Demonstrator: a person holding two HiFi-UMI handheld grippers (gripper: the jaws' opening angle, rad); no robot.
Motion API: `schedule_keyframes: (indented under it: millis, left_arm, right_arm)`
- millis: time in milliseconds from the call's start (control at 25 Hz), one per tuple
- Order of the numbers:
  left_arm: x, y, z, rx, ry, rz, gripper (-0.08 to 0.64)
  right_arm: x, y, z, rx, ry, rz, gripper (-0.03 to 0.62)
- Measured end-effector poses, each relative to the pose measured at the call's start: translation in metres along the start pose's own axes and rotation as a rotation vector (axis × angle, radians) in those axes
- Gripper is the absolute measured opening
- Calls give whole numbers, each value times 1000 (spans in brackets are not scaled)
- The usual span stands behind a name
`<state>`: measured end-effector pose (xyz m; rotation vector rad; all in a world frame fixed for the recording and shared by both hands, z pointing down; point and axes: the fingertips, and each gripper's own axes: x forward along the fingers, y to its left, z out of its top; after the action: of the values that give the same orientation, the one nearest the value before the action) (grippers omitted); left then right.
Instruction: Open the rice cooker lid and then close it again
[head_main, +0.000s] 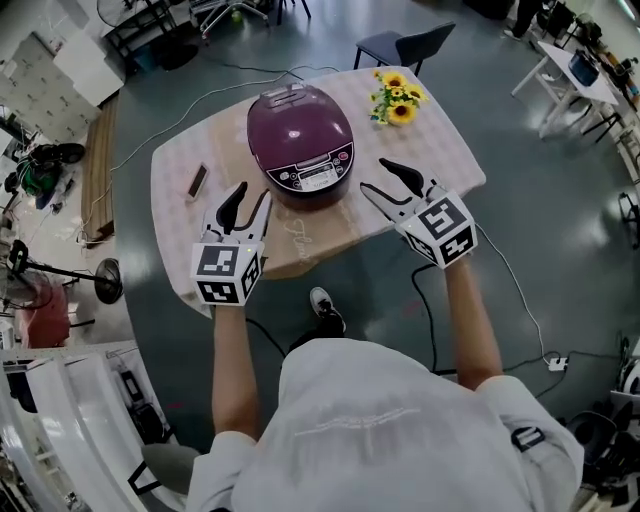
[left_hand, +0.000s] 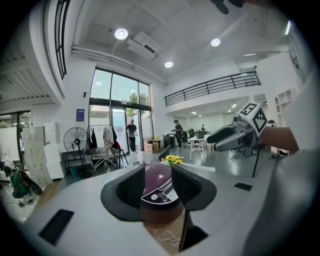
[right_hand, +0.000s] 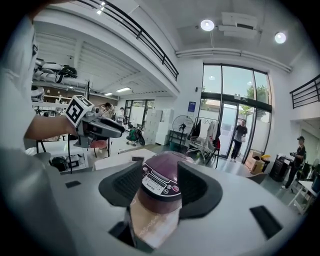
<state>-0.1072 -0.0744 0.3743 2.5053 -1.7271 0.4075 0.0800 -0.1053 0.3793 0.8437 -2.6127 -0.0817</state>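
The cooker is sitting in the middle of the table on a pale checked cloth, its purple lid lying fully down, so whatever is inside is not showing. Its control panel is facing the person. The left gripper is hovering over the near edge, just short of the cooker's left front. Its jaws are standing apart and gripping nothing, with the cooker only showing beyond the gap in its own view. The right gripper is hovering likewise at the right front, near the cooker but not touching, jaws spread and empty — its view is framing the panel between the pads. A bunch of yellow flowers is standing at the far right corner; whether a vase is holding them cannot be told. A slim dark object is lying on the left of the cloth, well apart from the cooker. A chair is standing beyond the table.
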Motion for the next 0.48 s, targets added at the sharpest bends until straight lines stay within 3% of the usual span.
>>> schedule_keyframes:
  millis: [480]
  left_arm:
    - [33, 68, -28, -68, 66, 20, 178]
  right_arm:
    - [108, -10, -5, -25, 98, 120, 204]
